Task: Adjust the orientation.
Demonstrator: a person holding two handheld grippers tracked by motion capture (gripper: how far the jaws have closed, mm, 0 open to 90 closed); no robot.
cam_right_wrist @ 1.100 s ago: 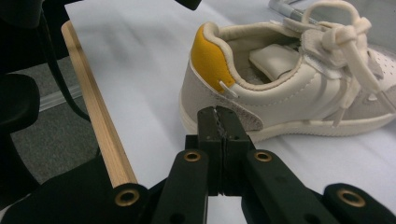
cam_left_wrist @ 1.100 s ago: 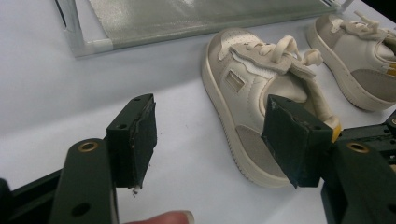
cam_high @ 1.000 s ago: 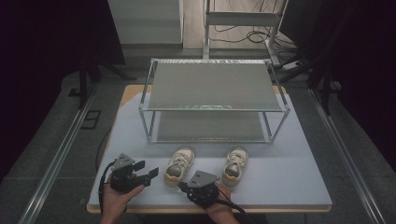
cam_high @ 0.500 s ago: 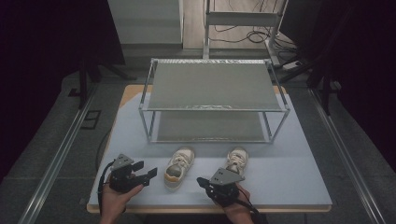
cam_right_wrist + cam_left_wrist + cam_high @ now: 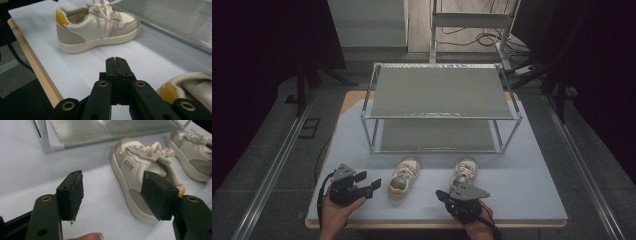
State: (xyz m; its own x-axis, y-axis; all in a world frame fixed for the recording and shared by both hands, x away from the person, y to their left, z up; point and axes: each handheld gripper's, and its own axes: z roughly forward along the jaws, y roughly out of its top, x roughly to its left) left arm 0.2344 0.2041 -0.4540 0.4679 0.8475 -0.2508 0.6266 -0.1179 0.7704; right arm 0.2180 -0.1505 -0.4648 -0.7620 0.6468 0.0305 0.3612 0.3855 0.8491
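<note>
So we've got a pale blue-grey bench (image 5: 532,185) with a wooden edge, and a two-tier metal-framed shoe rack with grey fabric shelves (image 5: 439,92) sitting toward the far side of it. In front of the rack, two small cream-and-beige lace-up sneakers with yellow heel tabs. The left sneaker (image 5: 403,173) lies a bit angled, toe pointing toward the rack, and the right sneaker (image 5: 465,171) sits just beside the rack's lower rail, toe also aimed at it. The two are near each other but not touching.

Our left claw (image 5: 371,185) is held low over the bench just to the left of the left sneaker, jaws spread wide apart with nothing between them. In the left gripper view the sneaker sits right past the far jaw, partly hidden behind it, and we can't tell whether it touches.

Our right claw (image 5: 441,194) is at the near edge of the bench, below the right sneaker, pointing left toward the other shoe. In the right gripper view its jaws are pressed flat together, holding nothing.
</note>
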